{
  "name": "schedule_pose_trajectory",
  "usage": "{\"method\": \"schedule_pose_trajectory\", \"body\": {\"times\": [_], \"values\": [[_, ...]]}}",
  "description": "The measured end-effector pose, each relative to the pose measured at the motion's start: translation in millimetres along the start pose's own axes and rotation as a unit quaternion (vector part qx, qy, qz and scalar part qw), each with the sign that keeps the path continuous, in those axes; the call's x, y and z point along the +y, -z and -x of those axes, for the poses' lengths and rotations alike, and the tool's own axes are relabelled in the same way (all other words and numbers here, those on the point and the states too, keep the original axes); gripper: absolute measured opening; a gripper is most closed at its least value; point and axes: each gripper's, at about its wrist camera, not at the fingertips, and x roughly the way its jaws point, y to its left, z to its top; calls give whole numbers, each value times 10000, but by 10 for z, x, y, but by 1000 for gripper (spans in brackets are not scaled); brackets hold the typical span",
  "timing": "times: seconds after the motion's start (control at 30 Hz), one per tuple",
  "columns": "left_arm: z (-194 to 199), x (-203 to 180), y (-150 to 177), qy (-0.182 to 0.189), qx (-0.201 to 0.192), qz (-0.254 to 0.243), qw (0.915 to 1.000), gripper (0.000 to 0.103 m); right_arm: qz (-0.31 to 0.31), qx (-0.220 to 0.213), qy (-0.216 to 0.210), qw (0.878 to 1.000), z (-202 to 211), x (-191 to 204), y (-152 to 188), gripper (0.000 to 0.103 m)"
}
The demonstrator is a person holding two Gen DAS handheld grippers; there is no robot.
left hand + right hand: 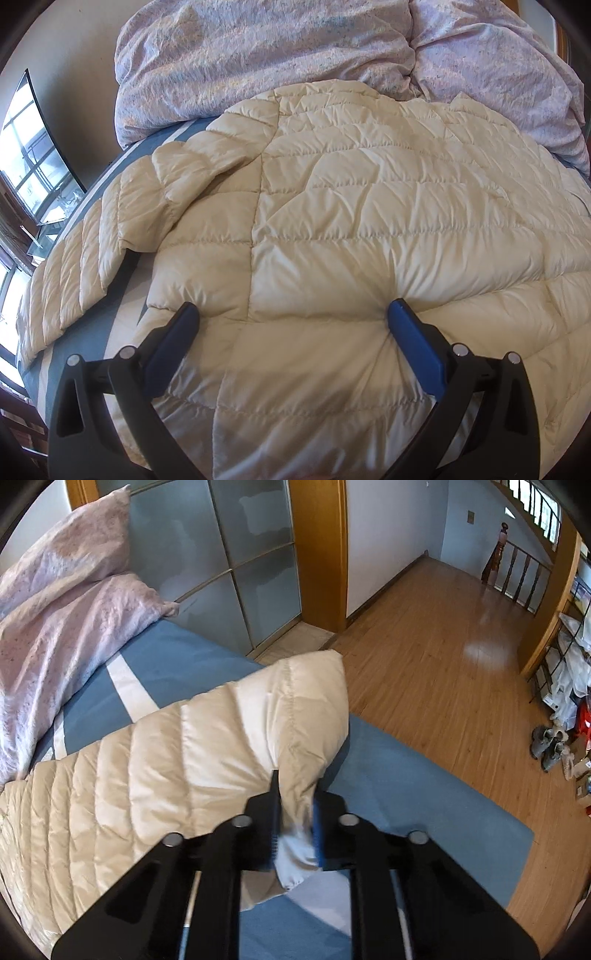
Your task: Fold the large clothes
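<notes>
A cream quilted down jacket lies spread flat on a bed with a blue sheet. My left gripper stands wide open over the jacket's near part, and both blue fingertips dent the fabric. The jacket's left sleeve runs along the bed's left edge. In the right wrist view the other sleeve lies across the sheet, its cuff end raised. My right gripper is shut on that sleeve just behind the cuff, with fabric bunched between the fingers.
A crumpled pink duvet fills the far side of the bed. Frosted sliding doors stand beyond the bed's corner, then wooden floor. Shoes and cluttered shelves line the right wall. A window is at left.
</notes>
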Motion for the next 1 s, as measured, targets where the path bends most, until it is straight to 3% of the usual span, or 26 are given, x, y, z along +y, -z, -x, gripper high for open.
{"method": "schedule_pose_trajectory", "body": {"times": [0.17, 0.37, 0.53, 0.67, 0.83, 1.0], "values": [[-28, 41, 1, 165, 69, 140, 9997, 101, 200, -206, -175, 9994, 237, 285, 3, 10], [-42, 72, 6, 302, 108, 231, 9992, 101, 1050, -638, -991, 9875, 862, 1165, 181, 10], [-43, 88, 0, 356, 124, 276, 9989, 101, 2054, -845, -1773, 9588, 1382, 2099, 558, 10], [-42, 91, -5, 378, 129, 294, 9988, 101, 2727, -675, -2338, 9308, 1593, 2822, 1043, 10], [-43, 100, -7, 411, 137, 323, 9985, 101, 3543, -315, -2719, 8942, 1718, 3585, 1746, 10], [-42, 106, -9, 438, 144, 346, 9983, 101, 4082, -60, -2896, 8657, 1760, 4093, 2375, 10]]}}
